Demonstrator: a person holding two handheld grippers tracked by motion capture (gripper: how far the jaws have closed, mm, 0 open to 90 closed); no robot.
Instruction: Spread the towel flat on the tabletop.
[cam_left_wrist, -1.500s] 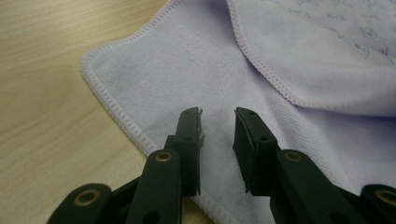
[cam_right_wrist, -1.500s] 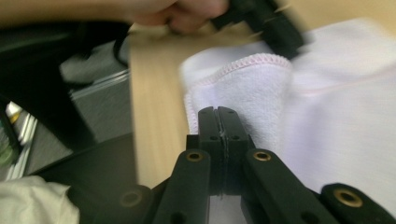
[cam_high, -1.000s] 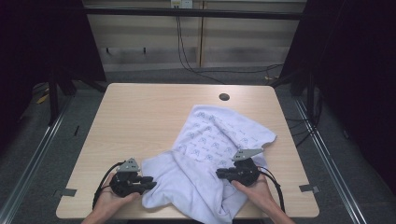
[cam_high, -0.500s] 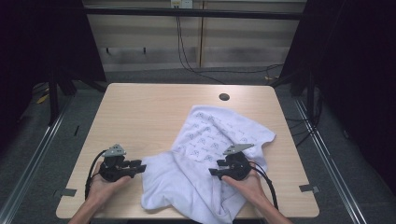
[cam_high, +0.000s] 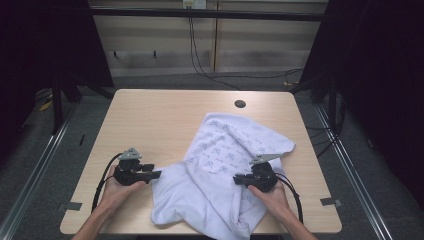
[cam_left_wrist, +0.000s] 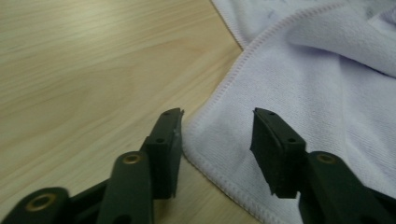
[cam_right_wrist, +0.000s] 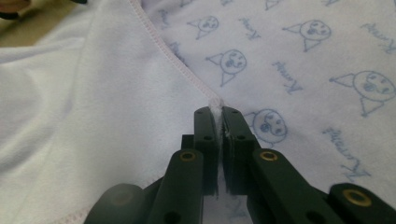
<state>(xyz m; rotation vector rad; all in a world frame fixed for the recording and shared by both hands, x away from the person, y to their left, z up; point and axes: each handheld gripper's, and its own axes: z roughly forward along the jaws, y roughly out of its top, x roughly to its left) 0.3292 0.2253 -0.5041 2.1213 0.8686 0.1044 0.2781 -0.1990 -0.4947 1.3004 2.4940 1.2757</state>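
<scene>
A pale lilac towel (cam_high: 225, 165) printed with small cartoon faces lies crumpled on the front right half of the wooden table (cam_high: 165, 120). My left gripper (cam_high: 156, 174) rests on the table at the towel's left corner. In the left gripper view it (cam_left_wrist: 215, 122) is open, with the towel's stitched corner (cam_left_wrist: 219, 140) between its jaws. My right gripper (cam_high: 236, 178) lies on top of the towel. In the right gripper view it (cam_right_wrist: 218, 114) is shut on the hemmed edge of the towel (cam_right_wrist: 163, 51), where the plain side meets the printed side.
A round cable hole (cam_high: 240, 104) sits near the table's far edge. The left and far parts of the tabletop are bare wood. Dark curtains and a metal frame surround the table, with cables on the floor behind.
My left gripper moved right, back to the towel's left corner. The right gripper stayed on the towel and shifted only slightly.
</scene>
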